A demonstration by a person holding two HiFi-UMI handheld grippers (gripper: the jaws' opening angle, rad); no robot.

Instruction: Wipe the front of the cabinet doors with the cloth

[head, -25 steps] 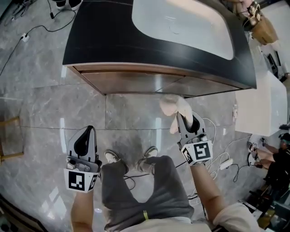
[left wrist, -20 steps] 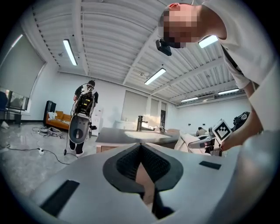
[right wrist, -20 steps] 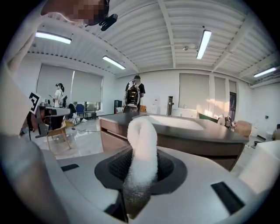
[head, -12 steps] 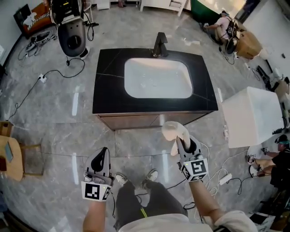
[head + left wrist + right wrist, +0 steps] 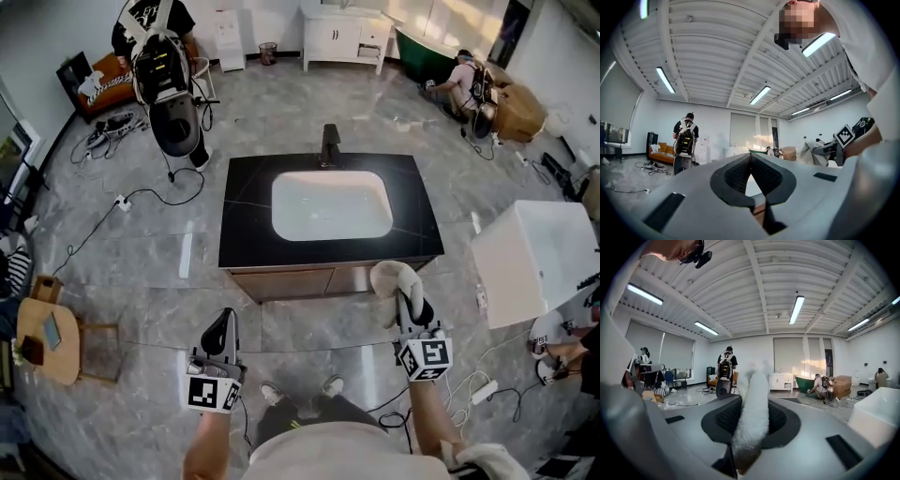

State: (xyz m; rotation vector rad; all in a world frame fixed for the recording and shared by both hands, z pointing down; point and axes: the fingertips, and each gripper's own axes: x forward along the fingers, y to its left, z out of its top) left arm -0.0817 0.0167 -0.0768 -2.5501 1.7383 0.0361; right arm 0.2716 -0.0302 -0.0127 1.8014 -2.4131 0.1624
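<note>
A vanity cabinet with a black top (image 5: 244, 220) and a white basin stands ahead of me; its wooden doors (image 5: 298, 281) show as a thin strip under the top's front edge. My right gripper (image 5: 409, 302) is shut on a fluffy cream cloth (image 5: 396, 279), which hangs just in front of the cabinet's right corner. In the right gripper view the cloth (image 5: 752, 408) stands up between the closed jaws. My left gripper (image 5: 222, 331) is shut and holds nothing, off the cabinet's front left; in the left gripper view its jaws meet at the tips (image 5: 750, 161).
A white boxy unit (image 5: 534, 258) stands right of the cabinet. Cables and a power strip (image 5: 483, 392) lie on the grey marble floor at right. A round wooden stool (image 5: 47, 337) sits at left. A person with a backpack rig (image 5: 164, 66) stands far behind; another person crouches (image 5: 461, 75) at the back right.
The view has risen and pulled back, so the whole cabinet and the room now show. Both grippers stay shut, the right one still holds the cloth near the cabinet's front right.
</note>
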